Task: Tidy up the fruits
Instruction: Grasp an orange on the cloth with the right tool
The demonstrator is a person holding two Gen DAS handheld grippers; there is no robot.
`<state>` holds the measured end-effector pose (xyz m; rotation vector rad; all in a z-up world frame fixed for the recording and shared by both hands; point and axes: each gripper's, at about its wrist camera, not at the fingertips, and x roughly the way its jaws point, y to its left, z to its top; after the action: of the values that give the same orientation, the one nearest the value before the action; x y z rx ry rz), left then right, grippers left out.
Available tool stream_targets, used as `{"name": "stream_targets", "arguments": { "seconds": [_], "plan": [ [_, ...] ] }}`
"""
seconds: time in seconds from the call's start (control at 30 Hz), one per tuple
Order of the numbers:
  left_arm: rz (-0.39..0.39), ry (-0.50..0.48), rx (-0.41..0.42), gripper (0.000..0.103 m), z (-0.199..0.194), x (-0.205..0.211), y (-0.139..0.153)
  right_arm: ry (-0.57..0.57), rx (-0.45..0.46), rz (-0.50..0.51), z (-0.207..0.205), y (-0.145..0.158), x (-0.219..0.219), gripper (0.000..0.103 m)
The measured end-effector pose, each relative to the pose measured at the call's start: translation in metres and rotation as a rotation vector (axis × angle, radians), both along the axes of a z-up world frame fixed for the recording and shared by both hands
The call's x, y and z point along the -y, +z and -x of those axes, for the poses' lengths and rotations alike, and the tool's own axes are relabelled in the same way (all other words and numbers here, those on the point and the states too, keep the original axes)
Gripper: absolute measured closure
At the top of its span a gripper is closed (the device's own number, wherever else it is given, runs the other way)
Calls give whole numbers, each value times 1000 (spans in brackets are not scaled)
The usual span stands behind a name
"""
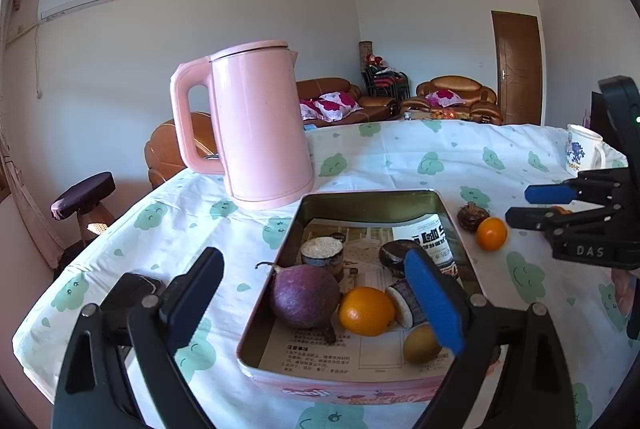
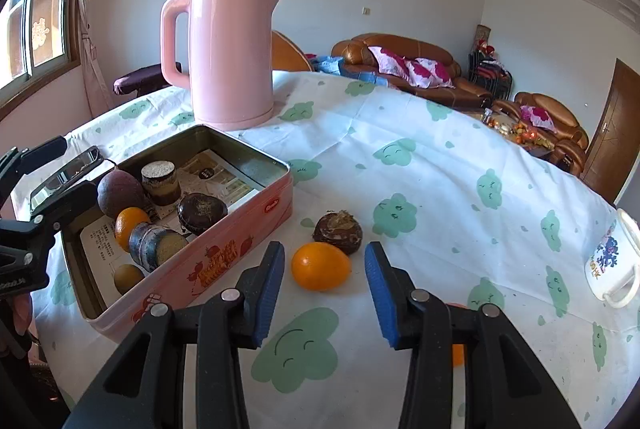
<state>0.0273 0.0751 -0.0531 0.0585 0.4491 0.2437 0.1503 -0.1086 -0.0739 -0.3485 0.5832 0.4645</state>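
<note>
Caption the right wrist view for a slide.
Open right gripper lined up on an orange lying beside the pink tin of fruit, kettle behind.

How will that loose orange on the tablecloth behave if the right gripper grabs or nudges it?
The orange looks round and smooth, so it will probably roll if nudged. Its glossy skin may slip between the right gripper's open pads. It seems firm, likely tolerating a squeeze.

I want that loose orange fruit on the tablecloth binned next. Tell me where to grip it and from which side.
Grip the orange fruit across its narrower middle with the right gripper, coming straight on from the near side. It lies lengthwise between the open jaws, and the brown fruit crowds its far side.
</note>
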Motion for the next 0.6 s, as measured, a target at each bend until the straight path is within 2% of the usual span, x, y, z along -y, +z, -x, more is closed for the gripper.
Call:
{"name": "stream_targets", "arguments": {
  "seconds": [0.1, 0.27, 0.43, 0.6],
  "plan": [
    [-1, -11, 8, 7, -1, 4, 3, -24, -47, 45, -14, -10, -12, 59],
    [-3, -36, 6, 7, -6, 13, 4, -44, -136, 51, -34, -22, -13, 59],
    [-2, -62, -6, 7, -11, 24, 3, -38, -118, 51, -28, -22, -11, 60],
    [-6, -104, -4, 7, -21, 44, 10, -96, -1, -14, -7, 1, 26, 61]
  ]
}}
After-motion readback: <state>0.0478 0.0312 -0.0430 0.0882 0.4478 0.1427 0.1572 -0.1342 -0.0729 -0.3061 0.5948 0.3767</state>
